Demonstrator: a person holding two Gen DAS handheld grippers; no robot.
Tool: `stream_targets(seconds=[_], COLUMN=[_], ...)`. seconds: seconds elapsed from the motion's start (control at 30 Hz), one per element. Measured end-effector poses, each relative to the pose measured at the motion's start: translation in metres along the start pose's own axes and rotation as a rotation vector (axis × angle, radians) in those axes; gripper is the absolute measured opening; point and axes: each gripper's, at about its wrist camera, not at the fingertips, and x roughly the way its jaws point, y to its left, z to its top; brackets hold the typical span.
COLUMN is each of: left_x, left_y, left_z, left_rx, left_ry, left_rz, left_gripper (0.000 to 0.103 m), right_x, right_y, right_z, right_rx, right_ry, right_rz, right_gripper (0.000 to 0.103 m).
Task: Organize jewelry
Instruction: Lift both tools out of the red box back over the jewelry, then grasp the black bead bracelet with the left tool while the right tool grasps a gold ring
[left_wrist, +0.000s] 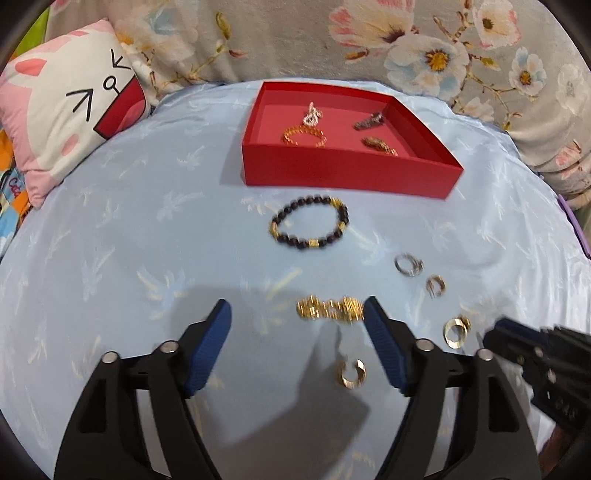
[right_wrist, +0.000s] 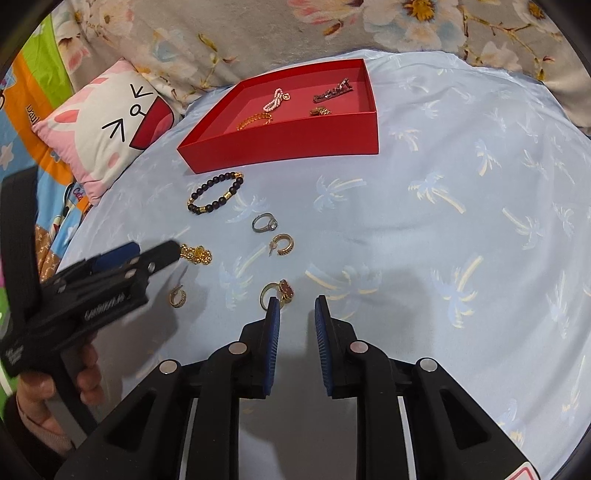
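A red box (left_wrist: 347, 173) (right_wrist: 288, 147) holds several jewelry pieces. In front of it on the blue cloth lie a black bead bracelet (left_wrist: 309, 225) (right_wrist: 216, 192), a gold chain (left_wrist: 330, 309) (right_wrist: 196, 254), a silver ring (left_wrist: 407, 264) (right_wrist: 265, 222), gold hoop earrings (left_wrist: 352, 373) (right_wrist: 282, 244) and a gold ring with a red stone (right_wrist: 280, 291). My left gripper (left_wrist: 297, 317) (right_wrist: 155, 254) is open, its right fingertip beside the gold chain. My right gripper (right_wrist: 297, 306) is narrowly open and empty, just right of the red-stone ring.
A pink and white cat pillow (left_wrist: 70, 122) (right_wrist: 110, 129) lies at the left. A floral cushion (left_wrist: 369, 40) runs behind the box. The blue palm-print cloth (right_wrist: 461, 221) stretches to the right.
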Motion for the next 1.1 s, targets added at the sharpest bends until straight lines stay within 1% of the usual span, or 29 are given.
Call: stream_targets(seconds=[0.07,0.1,0.2,0.3,0.4,0.5,0.6,0.67,0.77,0.8,0.87,0.9,0.93,0.97,1.1], left_x=[0.009,0.012,0.031,0.046,0.055,0.057,0.060,0.064,0.066,0.066,0.067,0.067,0.068,0.068,0.063], left_y=[0.000,0.000,0.001,-0.003,-0.005,-0.005,0.001,0.005,0.001,-0.001,-0.004,-0.004,-0.004,-0.003,0.001], left_z=[0.012,0.016,0.032,0.041,0.045,0.047,0.050,0.051,0.051,0.051,0.052,0.053,0.054,0.054,0.054], left_rx=[-0.002,-0.003,0.004,0.019,0.024,0.018,-0.007,-0.017,0.006,0.018,0.034,0.038,0.037,0.033,0.003], left_ry=[-0.015,-0.021,-0.022,-0.016,-0.007,-0.016,-0.006,0.003,-0.006,-0.008,-0.012,-0.013,-0.013,-0.011,0.001], left_rz=[0.008,0.013,0.041,0.052,0.042,0.036,0.024,0.022,0.054,0.052,0.055,0.055,0.053,0.042,-0.010], left_gripper=[0.081,0.082,0.082,0.082,0.082,0.081,0.072,0.063,0.056,0.052,0.031,0.026,0.013,0.009,0.007], right_x=[0.000,0.000,0.000,0.002,0.002,0.002,0.002,0.002,0.003,0.003,0.004,0.004,0.005,0.005,0.007], right_y=[0.000,0.000,0.000,0.001,0.001,0.001,0.001,0.001,0.001,0.001,0.001,0.001,0.001,0.001,0.002], right_z=[0.000,0.001,0.002,0.004,0.008,0.010,0.012,0.013,0.013,0.013,0.012,0.012,0.011,0.011,0.009], right_rx=[-0.002,-0.002,-0.004,-0.003,-0.003,-0.001,0.001,0.000,0.002,0.004,0.004,0.003,0.003,0.003,0.001], right_ry=[-0.002,-0.001,0.001,0.005,0.003,-0.001,-0.005,-0.004,-0.002,-0.001,0.002,0.002,0.004,0.006,0.017], right_rz=[0.001,0.002,0.005,0.010,0.013,0.016,0.018,0.019,0.022,0.023,0.026,0.025,0.025,0.026,0.023], right_gripper=[0.022,0.022,0.023,0.023,0.024,0.024,0.024,0.024,0.024,0.024,0.024,0.024,0.024,0.024,0.024])
